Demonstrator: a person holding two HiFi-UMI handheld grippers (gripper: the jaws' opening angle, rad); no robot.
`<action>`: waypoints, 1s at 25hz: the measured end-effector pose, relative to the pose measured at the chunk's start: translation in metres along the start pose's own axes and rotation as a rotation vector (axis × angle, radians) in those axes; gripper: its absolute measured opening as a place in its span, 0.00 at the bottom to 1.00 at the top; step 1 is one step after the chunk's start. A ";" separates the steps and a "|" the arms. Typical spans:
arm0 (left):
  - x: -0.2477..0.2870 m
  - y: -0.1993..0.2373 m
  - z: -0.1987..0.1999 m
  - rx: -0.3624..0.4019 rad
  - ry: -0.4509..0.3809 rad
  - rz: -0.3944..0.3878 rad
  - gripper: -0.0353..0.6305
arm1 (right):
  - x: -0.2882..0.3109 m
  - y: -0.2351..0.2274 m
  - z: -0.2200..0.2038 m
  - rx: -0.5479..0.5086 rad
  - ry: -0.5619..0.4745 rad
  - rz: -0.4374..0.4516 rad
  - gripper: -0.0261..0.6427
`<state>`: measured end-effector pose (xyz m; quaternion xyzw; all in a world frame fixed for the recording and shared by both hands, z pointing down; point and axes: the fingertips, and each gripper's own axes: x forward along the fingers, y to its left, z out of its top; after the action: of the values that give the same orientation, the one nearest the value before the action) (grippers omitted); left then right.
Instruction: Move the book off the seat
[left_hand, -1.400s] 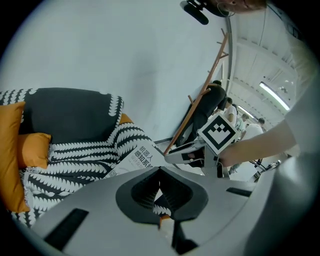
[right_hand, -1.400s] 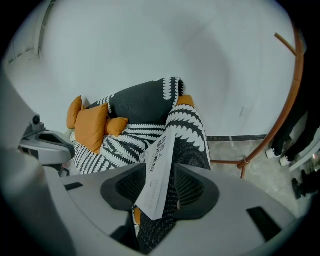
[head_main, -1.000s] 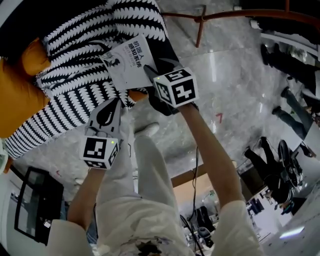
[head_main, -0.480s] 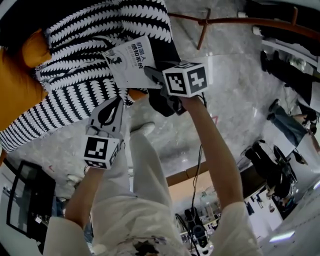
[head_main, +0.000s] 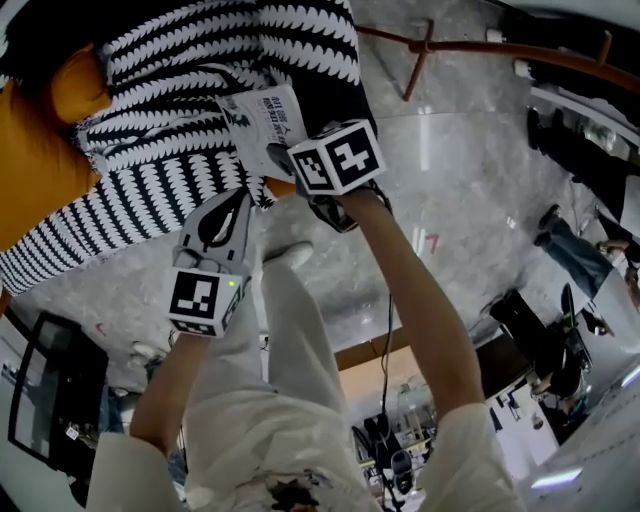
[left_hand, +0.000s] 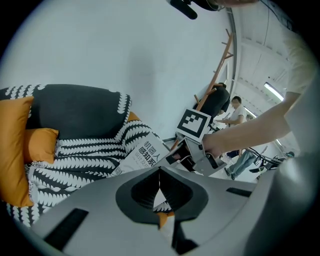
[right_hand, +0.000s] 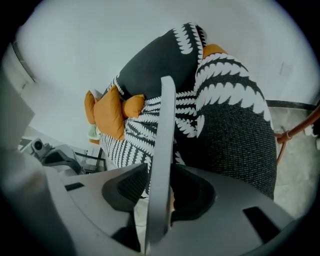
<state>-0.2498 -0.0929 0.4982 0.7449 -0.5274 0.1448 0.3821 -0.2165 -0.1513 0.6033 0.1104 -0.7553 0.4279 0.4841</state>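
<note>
The thin white book (head_main: 262, 125) has a smooth paper cover; the black-and-white patterned seat (head_main: 150, 190) is woven cloth; the grey marbled floor (head_main: 470, 170) is glossy.

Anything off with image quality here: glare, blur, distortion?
Head view: strong fisheye bending, a glare streak on the floor, book sharp. Left gripper view: dark round vignette, book print crisp, foreground soft. Right gripper view: book edge-on by the lens, a blurred pale slab; chair behind in focus.
</note>
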 end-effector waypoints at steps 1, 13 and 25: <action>-0.002 0.002 -0.001 0.000 0.000 0.003 0.07 | 0.004 0.004 0.000 -0.018 0.010 -0.004 0.25; -0.016 0.014 -0.007 -0.002 0.008 0.003 0.07 | 0.018 -0.004 0.000 -0.083 0.012 -0.191 0.11; -0.021 -0.008 -0.005 0.052 0.027 -0.022 0.07 | -0.006 0.007 -0.015 0.044 -0.093 -0.070 0.11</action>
<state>-0.2498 -0.0741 0.4846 0.7583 -0.5099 0.1644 0.3714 -0.2081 -0.1375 0.5969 0.1670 -0.7630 0.4217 0.4605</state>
